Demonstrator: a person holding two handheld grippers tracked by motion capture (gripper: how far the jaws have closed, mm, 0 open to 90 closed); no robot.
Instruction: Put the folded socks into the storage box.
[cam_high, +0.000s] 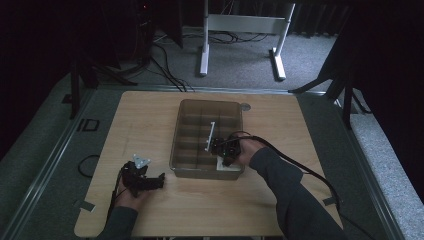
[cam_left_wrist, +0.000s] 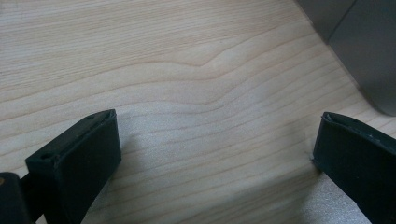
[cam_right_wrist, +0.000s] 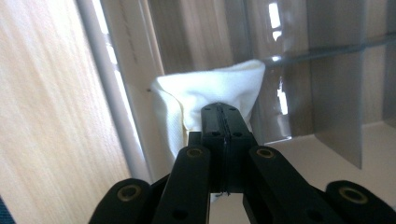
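A smoky see-through divider box (cam_high: 176, 135) stands in the middle of the wooden table (cam_high: 145, 115). My right gripper (cam_high: 225, 150) reaches into its near right compartment, where a white cloth (cam_high: 228, 169) lies. In the right gripper view the jaws (cam_right_wrist: 224, 114) are pressed together, shut on a fold of the white cloth (cam_right_wrist: 210, 88), which bunches against the box wall (cam_right_wrist: 327, 93). My left gripper (cam_high: 157, 181) rests on the table left of the box's near corner. Its jaws (cam_left_wrist: 215, 149) stand wide open over bare wood, with the box corner (cam_left_wrist: 369, 60) just beyond.
A thin white strip (cam_high: 210, 136) lies across the box's dividers. A small grey disc (cam_high: 245, 106) sits on the table behind the box. Cables trail from both grippers. White desk legs (cam_high: 205, 50) stand on the floor beyond the table.
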